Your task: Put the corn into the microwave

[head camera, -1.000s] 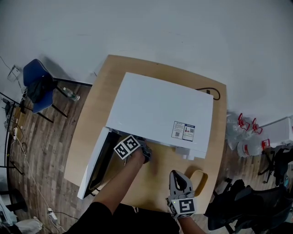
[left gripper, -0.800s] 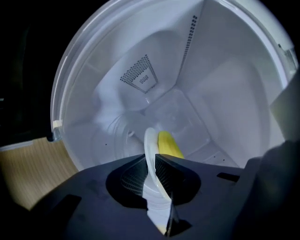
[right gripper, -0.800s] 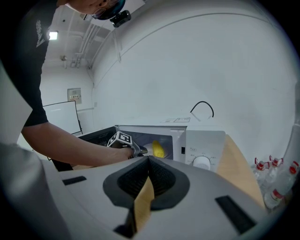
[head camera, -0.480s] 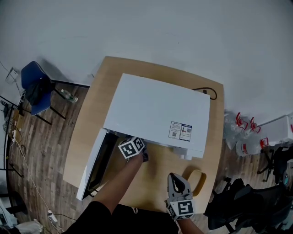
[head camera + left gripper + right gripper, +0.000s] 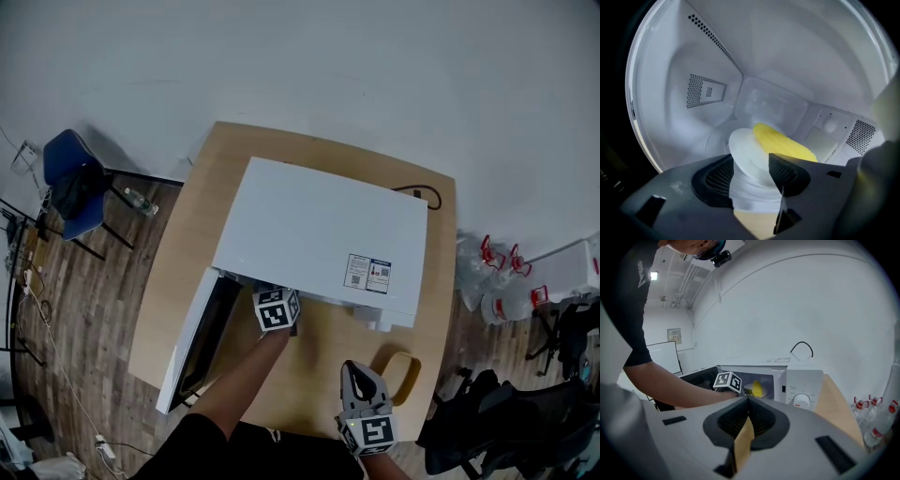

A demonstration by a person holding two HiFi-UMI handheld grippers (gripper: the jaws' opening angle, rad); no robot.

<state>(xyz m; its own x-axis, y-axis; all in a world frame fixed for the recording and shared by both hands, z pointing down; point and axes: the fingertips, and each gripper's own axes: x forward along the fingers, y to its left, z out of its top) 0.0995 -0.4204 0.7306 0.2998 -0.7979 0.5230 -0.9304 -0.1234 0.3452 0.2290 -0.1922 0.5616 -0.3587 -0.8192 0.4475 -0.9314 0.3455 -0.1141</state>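
beyond opening claw (image 5: 751, 172) (astride plate (image 5: 745, 150)): corn (image 5: 780, 143)

I note the microwave (image 5: 319, 234) on the bench (image 5: 202, 187), its door (image 5: 187, 342) open at left. The corn (image 5: 783, 143) lies on a plate (image 5: 747, 154) inside, with my left claw (image 5: 750, 173) just before it.

My left gripper (image 5: 751, 174) reaches forward on a bare, outstretched forearm (image 5: 234, 384) and points a little downward. Its jaws have just been opening and now stand apart, with the white plate (image 5: 743, 150) between them. My right gripper (image 5: 746, 420) hangs nearer my body, tilted slightly down, its jaws closed together.
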